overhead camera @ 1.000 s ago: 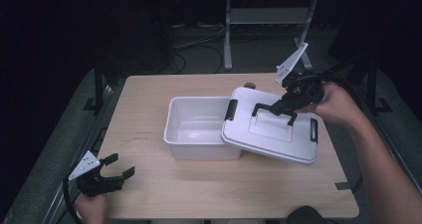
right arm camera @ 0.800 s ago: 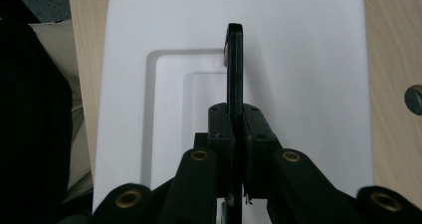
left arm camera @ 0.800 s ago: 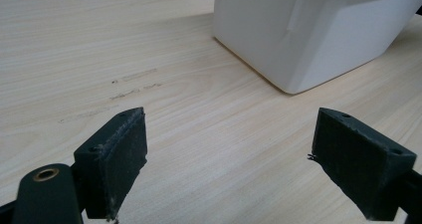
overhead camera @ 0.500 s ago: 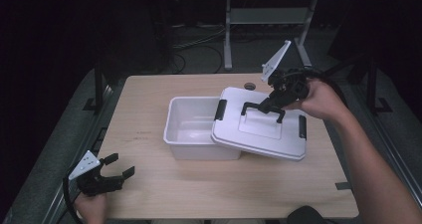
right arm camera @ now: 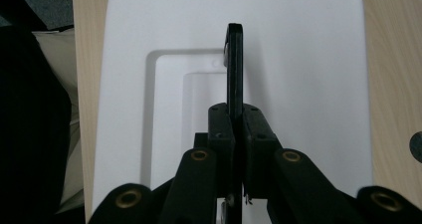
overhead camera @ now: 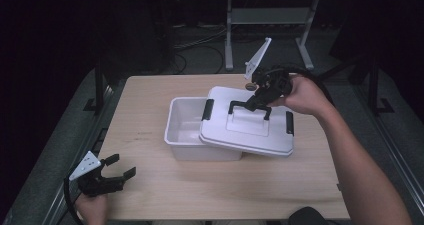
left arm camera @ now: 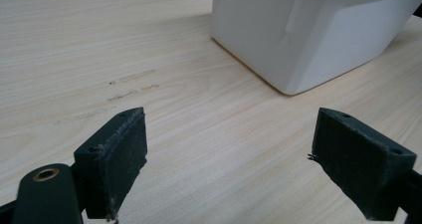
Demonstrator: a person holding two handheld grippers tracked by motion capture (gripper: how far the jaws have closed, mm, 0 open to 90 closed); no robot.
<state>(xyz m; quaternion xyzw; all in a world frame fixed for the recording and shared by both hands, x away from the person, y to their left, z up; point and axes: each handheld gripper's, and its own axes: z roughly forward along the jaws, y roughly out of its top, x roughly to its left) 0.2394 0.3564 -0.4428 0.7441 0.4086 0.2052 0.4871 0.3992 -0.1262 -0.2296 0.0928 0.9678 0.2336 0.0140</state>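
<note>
Black pads of the right tongs (right arm camera: 234,122) are pinched together on the thin black handle (right arm camera: 234,64) of the white lid (overhead camera: 250,127), the handle standing on edge between them in the right gripper view. That grip is narrow and sits at the handle's middle, so the lid can swing about it; a slow, level carry should keep it from tipping.

The lid hangs partly over the white bin (overhead camera: 187,130), covering the bin's right half and overhanging its right wall, with the bin's left half open. It looks tilted, its near edge lower than its far edge. To seat it well, I judge the lid should travel further toward the bin's left wall until its black latches (overhead camera: 207,110) line up with the bin's short ends, then come down flat so the rim drops all round rather than catching one corner.

The left tongs (overhead camera: 116,167) sit well left of the bin and nearer the person, low over the wooden table (overhead camera: 150,95), jaws wide apart and holding nothing. They could brace the bin's left wall if the bin slides.
</note>
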